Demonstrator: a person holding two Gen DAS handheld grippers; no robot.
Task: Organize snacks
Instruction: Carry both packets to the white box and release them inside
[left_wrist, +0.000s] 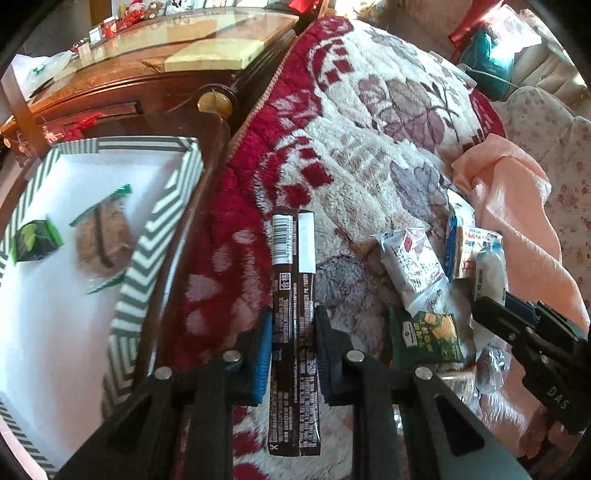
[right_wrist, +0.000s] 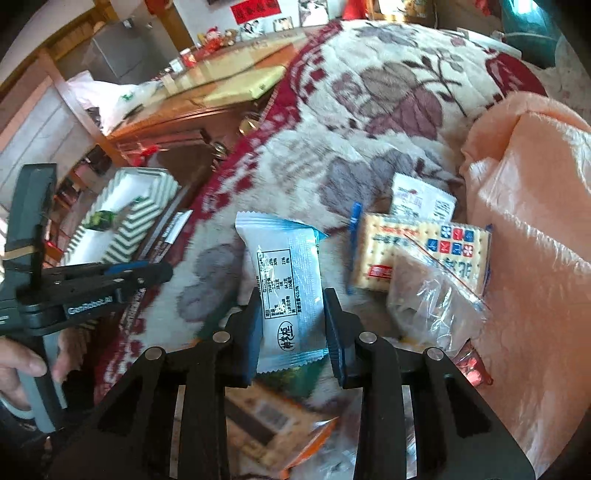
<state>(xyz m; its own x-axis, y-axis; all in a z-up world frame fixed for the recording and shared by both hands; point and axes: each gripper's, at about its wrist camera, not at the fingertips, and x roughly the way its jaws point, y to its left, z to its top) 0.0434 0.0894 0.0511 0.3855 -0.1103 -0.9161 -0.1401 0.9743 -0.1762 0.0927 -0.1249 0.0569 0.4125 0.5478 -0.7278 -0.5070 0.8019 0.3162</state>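
The left gripper (left_wrist: 293, 328) pinches a long brown bar (left_wrist: 294, 295) between its pads, the bar running far and near above the red-and-cream blanket (left_wrist: 369, 147). Left lies a striped tray (left_wrist: 162, 229) holding a green packet (left_wrist: 35, 240) and a wrapped cookie (left_wrist: 103, 243). Right, on the blanket, sits a heap of snacks (left_wrist: 436, 280).

The right gripper (right_wrist: 291, 325) clamps a pale blue packet (right_wrist: 284, 284). Just right lie a cracker pack (right_wrist: 424, 251) and a clear bag (right_wrist: 432, 299); a peach cloth (right_wrist: 535, 221) lies beyond. The tray is far left.
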